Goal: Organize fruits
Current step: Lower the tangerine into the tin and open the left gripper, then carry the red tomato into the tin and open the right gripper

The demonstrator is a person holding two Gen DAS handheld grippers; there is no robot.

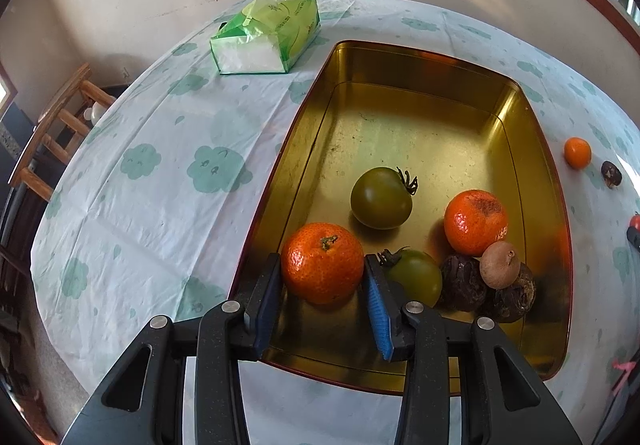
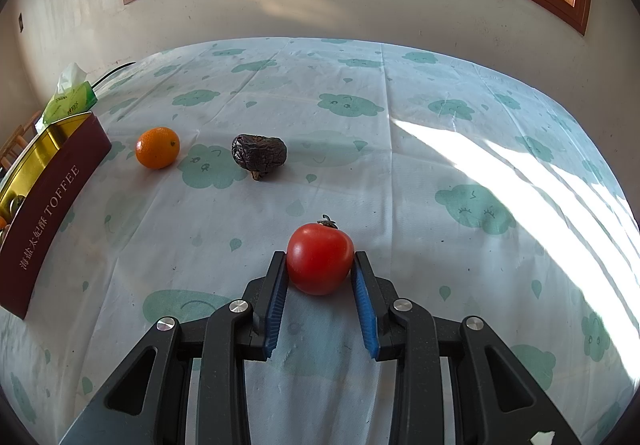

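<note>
In the left wrist view a gold tin (image 1: 400,65) holds several fruits. My left gripper (image 1: 322,262) reaches into its near end, shut on a large orange (image 1: 320,245) that rests on the tin floor. Around it lie a green tomato (image 1: 380,199), a second green tomato (image 1: 418,277), another orange (image 1: 476,221), dark wrinkled fruits (image 1: 464,281) and a small brown fruit (image 1: 500,265). In the right wrist view my right gripper (image 2: 320,256) is shut on a red tomato (image 2: 320,257) on the tablecloth. A small orange (image 2: 157,147) and a dark wrinkled fruit (image 2: 259,156) lie farther off on the cloth.
A green tissue pack (image 1: 268,37) sits on the table beyond the tin's left corner. The tin's maroon side, marked TOFFEE (image 2: 52,205), stands at the left of the right wrist view. A wooden chair (image 1: 56,129) stands off the table's left edge. A wall and window run behind.
</note>
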